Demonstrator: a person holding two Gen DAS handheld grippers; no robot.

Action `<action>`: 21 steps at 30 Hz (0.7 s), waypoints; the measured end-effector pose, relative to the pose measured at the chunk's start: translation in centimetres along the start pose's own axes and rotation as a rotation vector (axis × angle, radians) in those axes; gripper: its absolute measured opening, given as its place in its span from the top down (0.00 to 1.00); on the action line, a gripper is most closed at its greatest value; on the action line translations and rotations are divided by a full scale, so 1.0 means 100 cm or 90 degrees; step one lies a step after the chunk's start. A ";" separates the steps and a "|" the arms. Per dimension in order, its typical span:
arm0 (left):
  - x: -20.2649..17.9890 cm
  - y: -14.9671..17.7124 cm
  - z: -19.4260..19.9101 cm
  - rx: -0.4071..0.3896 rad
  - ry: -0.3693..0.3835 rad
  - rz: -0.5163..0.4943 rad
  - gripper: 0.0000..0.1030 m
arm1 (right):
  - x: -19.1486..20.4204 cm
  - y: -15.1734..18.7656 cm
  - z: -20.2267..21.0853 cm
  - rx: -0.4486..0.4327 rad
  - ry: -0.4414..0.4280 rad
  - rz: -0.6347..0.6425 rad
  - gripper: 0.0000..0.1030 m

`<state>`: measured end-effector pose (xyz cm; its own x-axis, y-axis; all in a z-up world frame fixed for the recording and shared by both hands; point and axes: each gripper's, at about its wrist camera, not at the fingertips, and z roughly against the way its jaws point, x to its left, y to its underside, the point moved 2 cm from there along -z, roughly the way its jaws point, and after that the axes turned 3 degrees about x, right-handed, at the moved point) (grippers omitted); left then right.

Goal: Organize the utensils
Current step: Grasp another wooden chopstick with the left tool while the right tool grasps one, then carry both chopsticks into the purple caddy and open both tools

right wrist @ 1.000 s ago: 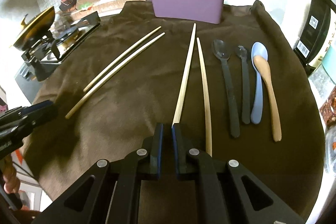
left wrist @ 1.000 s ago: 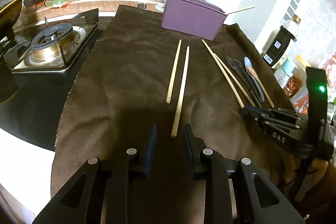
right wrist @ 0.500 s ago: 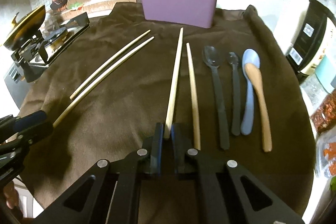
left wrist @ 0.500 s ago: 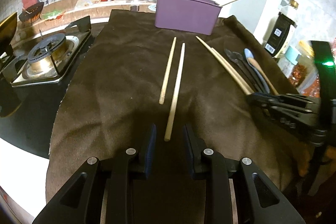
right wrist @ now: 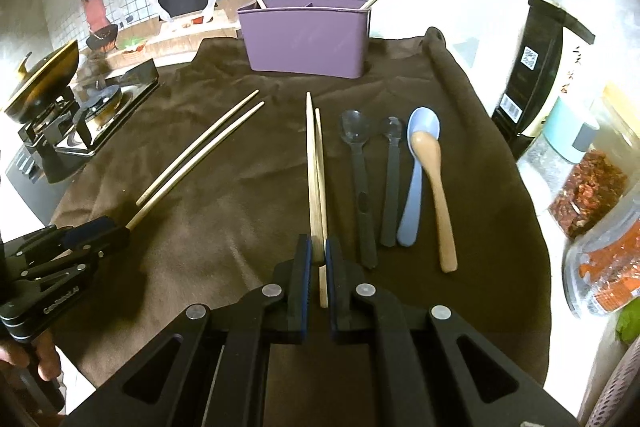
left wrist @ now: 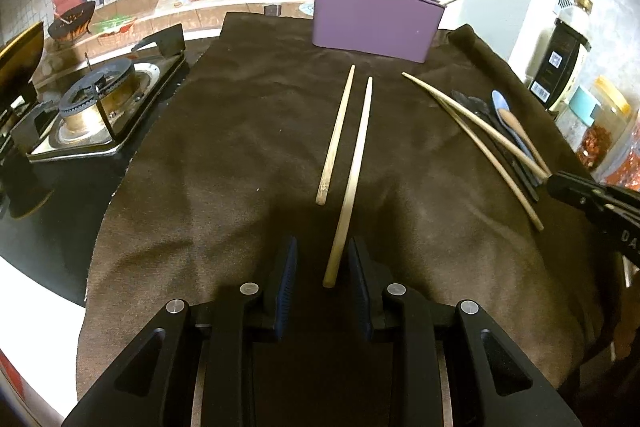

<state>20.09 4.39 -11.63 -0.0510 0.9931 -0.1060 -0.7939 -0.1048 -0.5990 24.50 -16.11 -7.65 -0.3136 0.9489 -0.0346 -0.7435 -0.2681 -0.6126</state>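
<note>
The holder (right wrist: 306, 37) walls hide its chopsticks' lower ends; jars (right wrist: 592, 187) are cut by the right edge.

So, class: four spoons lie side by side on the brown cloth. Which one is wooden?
The wooden spoon, at the far right end of the row; its bowl overlaps the blue spoon, and the other two are dark.

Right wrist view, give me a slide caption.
Right claw shut on one chopstick beside four spoons, purple holder behind on brown cloth.
</note>
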 end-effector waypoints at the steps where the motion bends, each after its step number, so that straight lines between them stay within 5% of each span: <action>1: -0.001 0.000 -0.001 0.000 -0.001 -0.003 0.73 | 0.000 0.001 -0.001 0.001 -0.001 0.000 0.94; 4: 0.000 -0.001 -0.002 -0.003 -0.004 -0.003 0.75 | 0.002 0.002 -0.002 0.005 -0.004 0.000 0.94; 8: 0.001 -0.001 -0.002 -0.006 -0.013 0.000 0.89 | 0.003 0.003 -0.003 0.006 -0.008 0.003 0.95; 21: -0.005 -0.028 0.052 -0.105 -0.017 -0.026 0.92 | 0.005 0.001 0.017 -0.021 -0.011 0.012 0.95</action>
<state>19.22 4.47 -5.76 -0.0383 0.9975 -0.0593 -0.6850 -0.0694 -0.7252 23.30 -15.96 -6.38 -0.3384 0.9404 -0.0329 -0.7169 -0.2803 -0.6383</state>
